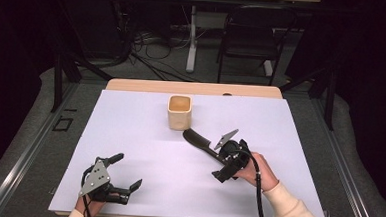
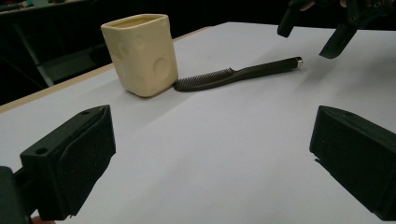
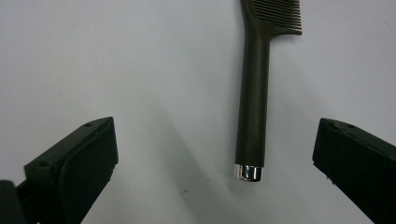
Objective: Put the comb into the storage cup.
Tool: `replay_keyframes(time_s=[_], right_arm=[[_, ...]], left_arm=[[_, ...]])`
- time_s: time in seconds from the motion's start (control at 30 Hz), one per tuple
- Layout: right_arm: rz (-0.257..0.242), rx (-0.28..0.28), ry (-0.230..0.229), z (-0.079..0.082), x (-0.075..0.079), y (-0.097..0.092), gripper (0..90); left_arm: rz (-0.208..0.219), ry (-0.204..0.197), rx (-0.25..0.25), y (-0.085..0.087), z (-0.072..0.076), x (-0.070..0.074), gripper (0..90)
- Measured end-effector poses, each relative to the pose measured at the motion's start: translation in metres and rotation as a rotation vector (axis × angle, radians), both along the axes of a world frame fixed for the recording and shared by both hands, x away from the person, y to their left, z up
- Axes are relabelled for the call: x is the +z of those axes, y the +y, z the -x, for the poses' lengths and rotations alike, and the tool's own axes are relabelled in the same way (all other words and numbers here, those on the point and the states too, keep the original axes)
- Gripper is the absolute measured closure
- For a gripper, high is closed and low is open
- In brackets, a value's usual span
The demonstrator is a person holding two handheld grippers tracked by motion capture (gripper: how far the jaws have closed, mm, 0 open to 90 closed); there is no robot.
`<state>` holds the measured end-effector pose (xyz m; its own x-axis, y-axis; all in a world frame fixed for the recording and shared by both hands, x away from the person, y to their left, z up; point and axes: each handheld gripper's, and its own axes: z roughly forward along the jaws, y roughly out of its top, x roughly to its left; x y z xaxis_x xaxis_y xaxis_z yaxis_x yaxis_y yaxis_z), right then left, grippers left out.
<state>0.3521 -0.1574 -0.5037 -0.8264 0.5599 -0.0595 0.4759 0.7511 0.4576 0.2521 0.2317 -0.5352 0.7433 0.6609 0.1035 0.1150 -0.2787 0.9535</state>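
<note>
Comb (image 3: pixel 254 93): dark, flat on white table (image 1: pixel 143 151), toothed end touching cream cup (image 1: pixel 179 112). Judged light, stiff, smooth plastic; best gripped mid-handle above chrome cap (image 3: pixel 248 172). Right gripper (image 3: pixel 215 158) wide open, empty, straddling handle end. Left gripper (image 2: pixel 210 158) open, empty.

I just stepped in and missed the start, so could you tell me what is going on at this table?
A person works at a white table with a hand-held gripper in each hand. The right hand-held gripper hovers over the handle of a dark comb, jaws wide open, not gripping it. The comb lies flat, its toothed end by a cream cup. The left hand-held gripper rests open near the table's front edge, holding nothing.
</note>
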Motion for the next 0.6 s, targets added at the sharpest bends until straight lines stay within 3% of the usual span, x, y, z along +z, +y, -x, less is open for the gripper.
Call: replay_keyframes(time_s=[0.6], right_arm=[[0.051,-0.024,0.013,-0.021,-0.011,0.010,0.3]], left_arm=[[0.003,0.005,0.000,0.000,0.000,-0.001,0.2]])
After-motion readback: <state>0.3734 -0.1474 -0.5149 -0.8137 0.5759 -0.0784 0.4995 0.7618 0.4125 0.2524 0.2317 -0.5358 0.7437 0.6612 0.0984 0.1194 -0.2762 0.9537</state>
